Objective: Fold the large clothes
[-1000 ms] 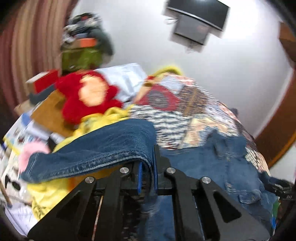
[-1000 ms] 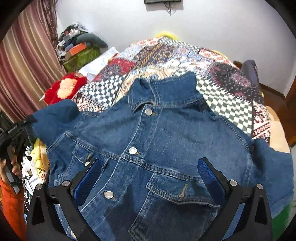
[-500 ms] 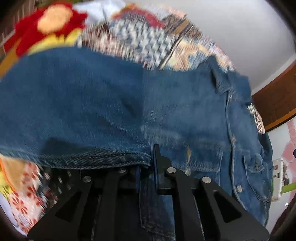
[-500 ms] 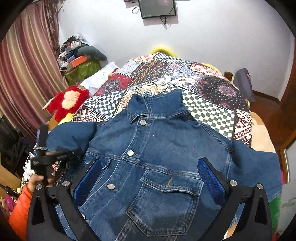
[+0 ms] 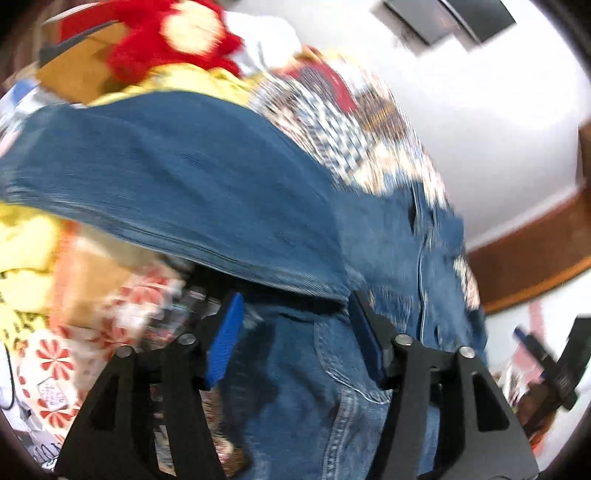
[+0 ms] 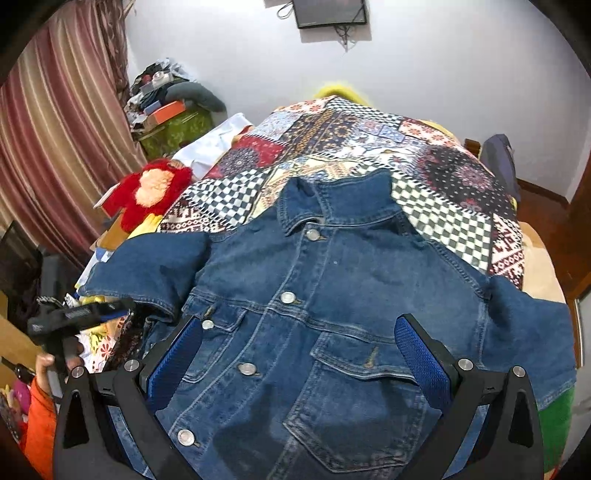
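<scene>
A blue denim jacket (image 6: 325, 302) lies front up and buttoned on a patchwork quilt (image 6: 362, 147), collar at the far end. Its left sleeve (image 6: 147, 269) lies spread out to the left. My right gripper (image 6: 299, 354) is open and empty, above the jacket's lower front. My left gripper (image 5: 291, 339) is open, its blue pads apart, just below the sleeve's cuff hem (image 5: 221, 254), holding nothing. It also shows in the right wrist view (image 6: 107, 310) at the jacket's left edge. The left wrist view is blurred.
A red plush toy (image 6: 147, 192) and yellow cloth (image 5: 195, 81) lie left of the bed. Piled boxes and clothes (image 6: 170, 107) stand by the striped curtain (image 6: 55, 140). A screen (image 6: 328, 13) hangs on the far wall. A dark bag (image 6: 498, 162) sits at the right.
My left gripper has opened and let go of the left sleeve, which now lies spread out to the left. The right gripper has risen and pulled back slightly, staying open.
</scene>
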The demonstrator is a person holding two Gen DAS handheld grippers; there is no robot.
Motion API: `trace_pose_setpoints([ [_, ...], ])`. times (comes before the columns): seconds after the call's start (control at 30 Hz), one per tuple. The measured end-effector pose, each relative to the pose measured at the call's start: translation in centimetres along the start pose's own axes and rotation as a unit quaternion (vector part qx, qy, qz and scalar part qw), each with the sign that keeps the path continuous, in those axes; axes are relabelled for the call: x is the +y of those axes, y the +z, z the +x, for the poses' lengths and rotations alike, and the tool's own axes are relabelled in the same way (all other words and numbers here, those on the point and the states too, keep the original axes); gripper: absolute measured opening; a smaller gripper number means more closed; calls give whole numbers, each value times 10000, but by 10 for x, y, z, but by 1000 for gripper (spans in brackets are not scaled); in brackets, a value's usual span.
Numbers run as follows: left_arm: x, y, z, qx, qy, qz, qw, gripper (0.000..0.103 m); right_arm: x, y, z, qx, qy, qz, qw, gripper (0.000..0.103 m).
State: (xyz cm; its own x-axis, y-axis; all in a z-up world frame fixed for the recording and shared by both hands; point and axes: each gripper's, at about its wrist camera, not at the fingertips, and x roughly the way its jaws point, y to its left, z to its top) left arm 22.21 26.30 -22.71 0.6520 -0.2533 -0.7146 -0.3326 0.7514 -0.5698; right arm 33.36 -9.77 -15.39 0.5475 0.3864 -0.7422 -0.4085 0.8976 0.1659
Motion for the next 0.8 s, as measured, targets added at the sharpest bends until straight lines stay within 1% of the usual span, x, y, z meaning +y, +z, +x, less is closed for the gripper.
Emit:
trace_pose_setpoints([
  [0.07,22,8,-12,-156,103,-269,9995,63,6,1,5,27,34,-42,10000,103],
  [0.13,39,16,-15,-239,222,-542,9980,63,11,3,9,49,47,-67,10000,103],
  [0.27,67,26,-13,-270,119,-968,9949,63,16,4,13,65,7,-108,9999,103],
  [0.37,76,36,-5,-392,97,-1076,9934,63,15,5,16,87,-73,-136,9998,103],
  [0.47,82,45,-5,-524,255,-1097,9922,63,11,5,19,125,-128,-87,9998,103],
  [0.5,82,47,-5,-598,413,-1092,9914,57,9,5,19,140,-133,-60,9998,103],
  [0.53,80,50,-5,-691,676,-1017,9901,44,7,5,20,151,-132,-33,9998,103],
  [0.57,74,52,-5,-759,1028,-882,9879,37,5,5,20,155,-130,1,9998,103],
  [0.6,69,55,-4,-820,1302,-719,9855,23,2,4,20,153,-136,37,9998,103],
  [0.63,64,55,-6,-905,1503,-558,9829,17,1,4,19,148,-142,54,9998,103],
  [0.67,56,55,-10,-1027,1706,-363,9793,15,-1,3,18,137,-152,71,9998,103],
  [0.7,45,55,-15,-1153,1888,-137,9751,10,-4,3,17,119,-175,90,9997,103],
  [0.77,25,57,-23,-1360,2058,180,9689,9,-10,3,16,90,-198,135,9997,103],
  [0.8,11,57,-32,-1512,2044,364,9664,8,-13,3,15,77,-205,163,9996,103],
])
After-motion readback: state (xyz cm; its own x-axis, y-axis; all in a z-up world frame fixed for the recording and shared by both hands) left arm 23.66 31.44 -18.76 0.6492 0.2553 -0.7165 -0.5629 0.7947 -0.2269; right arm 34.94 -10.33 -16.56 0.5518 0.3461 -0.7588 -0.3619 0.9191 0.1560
